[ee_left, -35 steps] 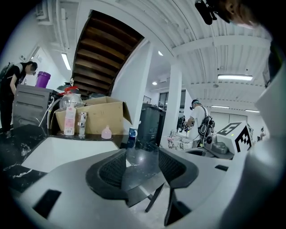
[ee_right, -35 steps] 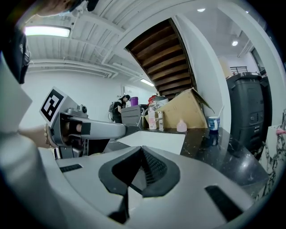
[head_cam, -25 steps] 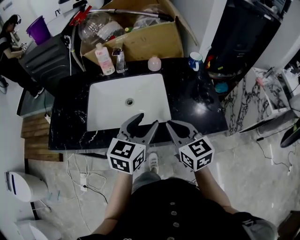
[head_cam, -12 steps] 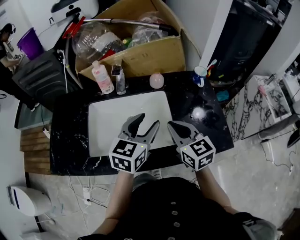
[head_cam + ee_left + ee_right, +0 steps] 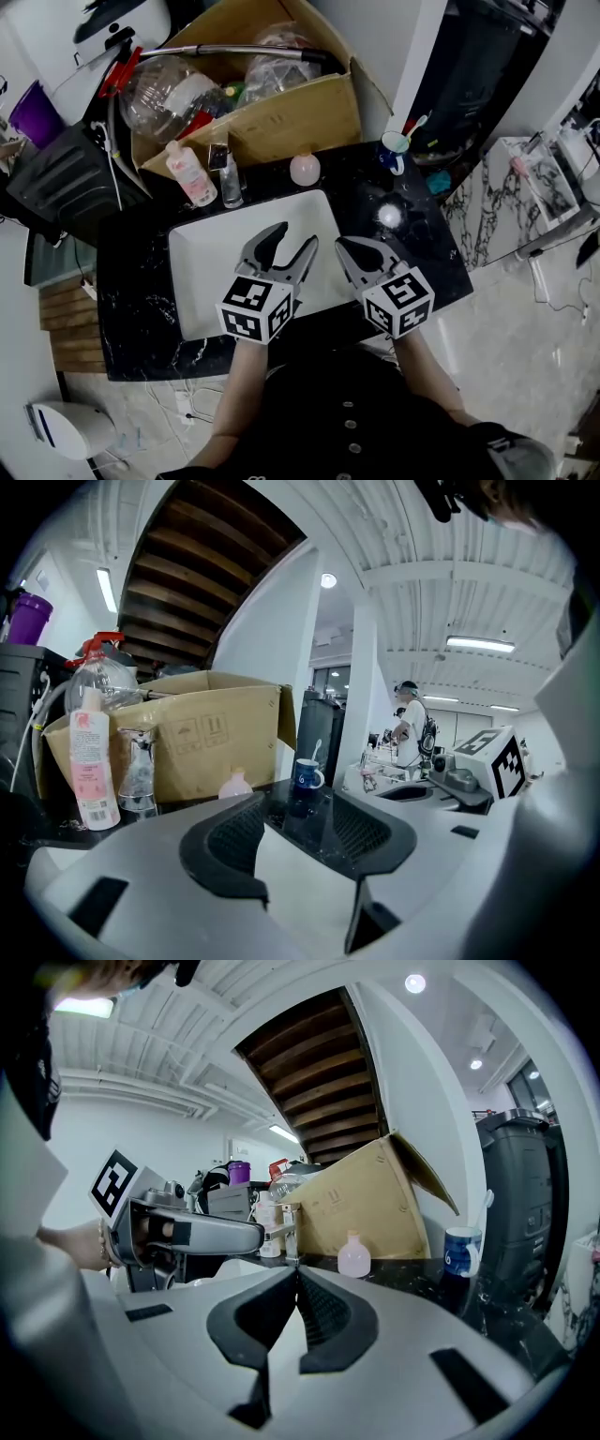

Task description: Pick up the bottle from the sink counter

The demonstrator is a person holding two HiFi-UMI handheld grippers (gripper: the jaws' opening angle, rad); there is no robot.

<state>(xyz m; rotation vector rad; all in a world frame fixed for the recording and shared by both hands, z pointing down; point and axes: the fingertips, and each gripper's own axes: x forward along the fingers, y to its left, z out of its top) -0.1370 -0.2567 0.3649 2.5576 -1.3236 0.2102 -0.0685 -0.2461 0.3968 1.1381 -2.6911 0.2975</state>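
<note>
Left gripper (image 5: 294,242), jaws apart and empty, hovers over the sink (image 5: 216,272), and the upright bottle (image 5: 190,176) at the counter's (image 5: 141,309) back edge lies ahead-left beside the tap (image 5: 228,178), farther from the closed right gripper (image 5: 347,248).

The sink (image 5: 206,262) lies under the left tool (image 5: 293,239). On the tabletop (image 5: 141,309), the bottle (image 5: 190,178) stands beyond, leftward, and the mug (image 5: 394,148) beyond the right tool (image 5: 345,246). The box (image 5: 291,117) sits behind them.
</note>
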